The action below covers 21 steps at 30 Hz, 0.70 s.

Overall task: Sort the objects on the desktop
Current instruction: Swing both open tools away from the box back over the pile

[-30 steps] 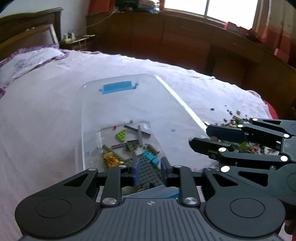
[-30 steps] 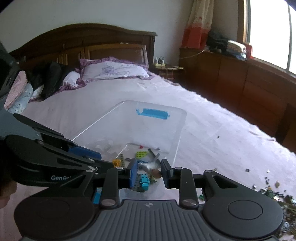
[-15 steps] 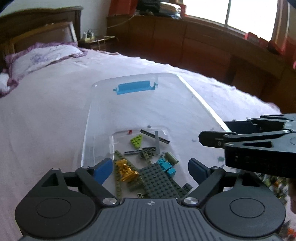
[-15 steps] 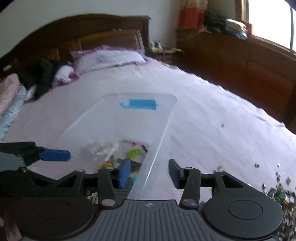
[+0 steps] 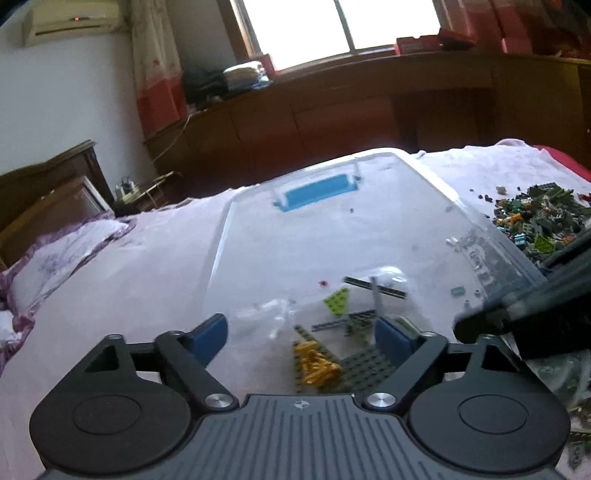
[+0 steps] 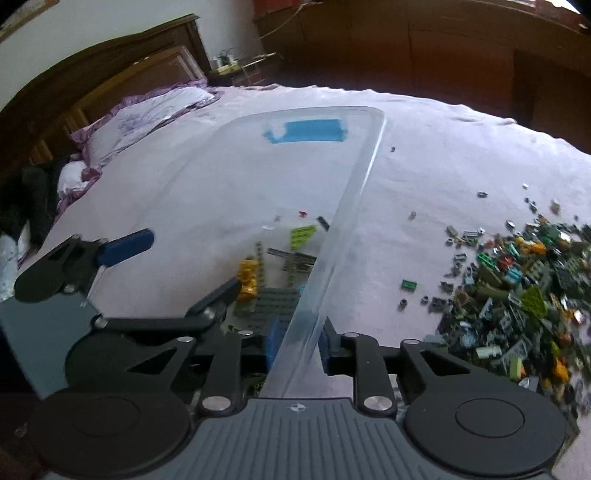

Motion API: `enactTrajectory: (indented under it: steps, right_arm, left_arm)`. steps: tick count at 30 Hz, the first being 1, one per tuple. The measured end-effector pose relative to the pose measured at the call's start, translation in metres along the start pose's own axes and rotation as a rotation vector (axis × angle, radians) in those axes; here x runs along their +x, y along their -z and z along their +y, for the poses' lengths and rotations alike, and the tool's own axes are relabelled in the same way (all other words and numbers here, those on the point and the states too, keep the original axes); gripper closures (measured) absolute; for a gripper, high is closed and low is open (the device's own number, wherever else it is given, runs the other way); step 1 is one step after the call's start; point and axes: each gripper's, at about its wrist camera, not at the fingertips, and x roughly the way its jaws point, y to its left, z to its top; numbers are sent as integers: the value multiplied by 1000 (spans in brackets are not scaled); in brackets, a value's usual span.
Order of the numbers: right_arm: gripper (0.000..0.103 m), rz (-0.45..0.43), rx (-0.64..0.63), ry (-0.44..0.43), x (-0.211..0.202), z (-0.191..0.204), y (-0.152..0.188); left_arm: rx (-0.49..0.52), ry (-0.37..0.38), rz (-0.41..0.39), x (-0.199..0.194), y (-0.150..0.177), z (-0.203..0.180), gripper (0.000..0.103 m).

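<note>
Left wrist: low over the near end of the bin [image 5: 417,206], facing along it toward the window [image 5: 343,26]. Right wrist: close above the bin's right wall [image 6: 343,206], facing the headboard [image 6: 110,70]. Shared: bin, bed [image 6: 443,147], brick pile [image 6: 524,288].
</note>
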Motion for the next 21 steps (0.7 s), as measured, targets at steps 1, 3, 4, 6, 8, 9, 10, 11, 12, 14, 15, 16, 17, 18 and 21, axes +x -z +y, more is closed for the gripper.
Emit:
enactTrajectory:
  steps: [1, 3, 4, 6, 8, 9, 10, 11, 12, 14, 15, 16, 17, 18, 21]
  right_arm:
    - [72, -20, 7, 8, -2, 3, 1]
    - [68, -61, 22, 25, -5, 9, 3]
    - [66, -82, 29, 34, -7, 12, 4]
    - [64, -123, 44, 51, -11, 17, 6]
    - [63, -164, 58, 68, -15, 23, 8]
    - [63, -184, 66, 76, -16, 26, 9]
    - [60, -204, 73, 85, -18, 29, 10]
    - [51, -225, 80, 93, -20, 32, 11]
    - [45, -245, 87, 101, -22, 35, 12]
    - [34, -292, 95, 110, -28, 38, 13]
    - [30, -328, 85, 97, -37, 36, 14]
    - [21, -358, 75, 78, -46, 33, 14]
    - [17, -375, 67, 53, -54, 28, 15]
    - [16, -390, 61, 30, -63, 23, 18]
    - [16, -399, 19, 2, -87, 4, 32]
  left_arm:
    - [-10, 3, -8, 3, -1, 6, 31]
    - [-3, 9, -31, 9, -3, 15, 40]
    - [20, 10, -43, 12, -3, 16, 41]
    - [67, 13, -68, 18, -2, 19, 43]
    - [-8, 26, -59, 24, -3, 29, 43]
    - [-54, 33, -52, 28, -3, 34, 42]
    - [-78, 28, -55, 24, -4, 37, 39]
    - [-94, 18, -62, 17, -5, 40, 29]
    - [-110, 9, -69, 11, -6, 43, 21]
    - [-143, -10, -82, -2, -8, 49, 4]
    - [-159, -19, -89, -8, -9, 52, 0]
    - [-176, -29, -96, -14, -10, 54, 0]
    - [-192, -38, -103, -21, -11, 57, 0]
    - [-208, -48, -110, -27, -12, 60, 0]
    - [-256, 6, -85, -54, -25, 59, 0]
